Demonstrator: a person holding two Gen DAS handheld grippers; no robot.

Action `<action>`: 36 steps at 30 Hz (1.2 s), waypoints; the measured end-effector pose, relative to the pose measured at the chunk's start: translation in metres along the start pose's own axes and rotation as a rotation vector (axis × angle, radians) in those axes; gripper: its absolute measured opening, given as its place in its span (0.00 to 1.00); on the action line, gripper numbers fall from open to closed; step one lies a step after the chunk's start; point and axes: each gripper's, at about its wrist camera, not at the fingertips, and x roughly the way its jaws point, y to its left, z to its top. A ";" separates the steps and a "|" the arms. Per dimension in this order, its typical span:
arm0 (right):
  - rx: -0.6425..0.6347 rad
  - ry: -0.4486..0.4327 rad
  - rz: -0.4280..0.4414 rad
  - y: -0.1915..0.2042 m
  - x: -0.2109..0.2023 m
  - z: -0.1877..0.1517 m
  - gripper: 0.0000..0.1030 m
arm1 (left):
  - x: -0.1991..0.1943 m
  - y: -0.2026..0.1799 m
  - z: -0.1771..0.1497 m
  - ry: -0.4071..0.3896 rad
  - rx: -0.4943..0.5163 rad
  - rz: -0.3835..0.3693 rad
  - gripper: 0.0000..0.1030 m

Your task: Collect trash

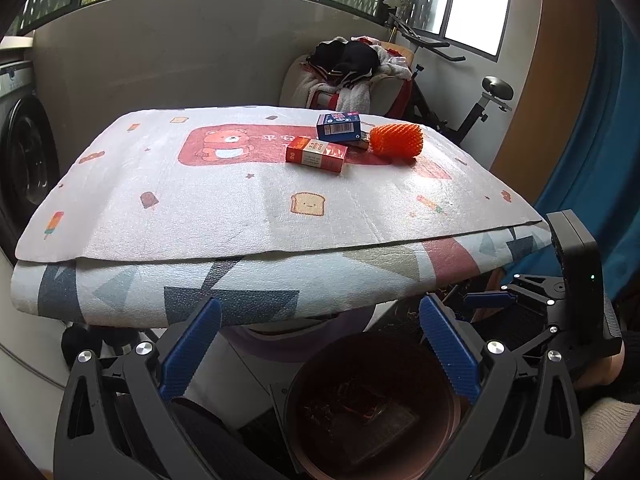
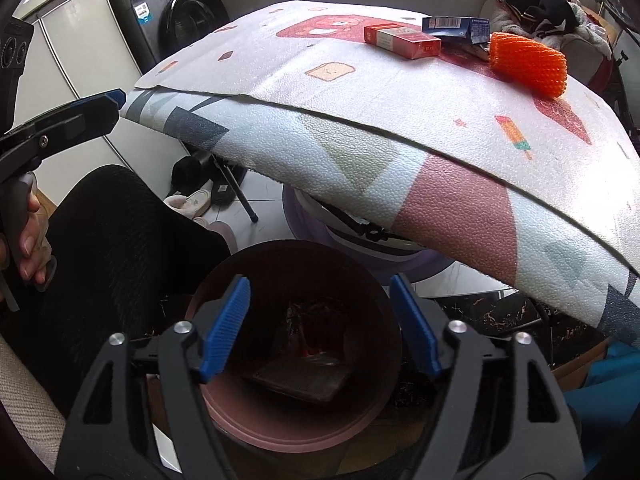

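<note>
Right claw (image 2: 320, 328) spread, empty – trash bin (image 2: 296, 428) directly beneath it.

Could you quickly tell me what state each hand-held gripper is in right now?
Left hand-held gripper: open, holding nothing.
Right hand-held gripper: open, holding nothing, above the brown bin.

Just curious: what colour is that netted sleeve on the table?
Bright orange foam net sleeve, clearest in the right wrist view.

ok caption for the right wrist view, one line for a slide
Right gripper open above the dark bin, trash inside; red box, blue box and orange foam net wait on the table.
</note>
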 end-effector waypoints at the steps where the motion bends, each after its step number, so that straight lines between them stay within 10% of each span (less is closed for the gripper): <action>1: 0.005 -0.005 -0.003 -0.001 -0.001 0.000 0.91 | 0.000 0.000 0.000 0.000 0.000 0.000 0.94; 36: 0.220 -0.246 -0.138 -0.110 -0.067 0.061 0.95 | 0.007 0.013 0.062 -0.062 -0.001 0.011 0.94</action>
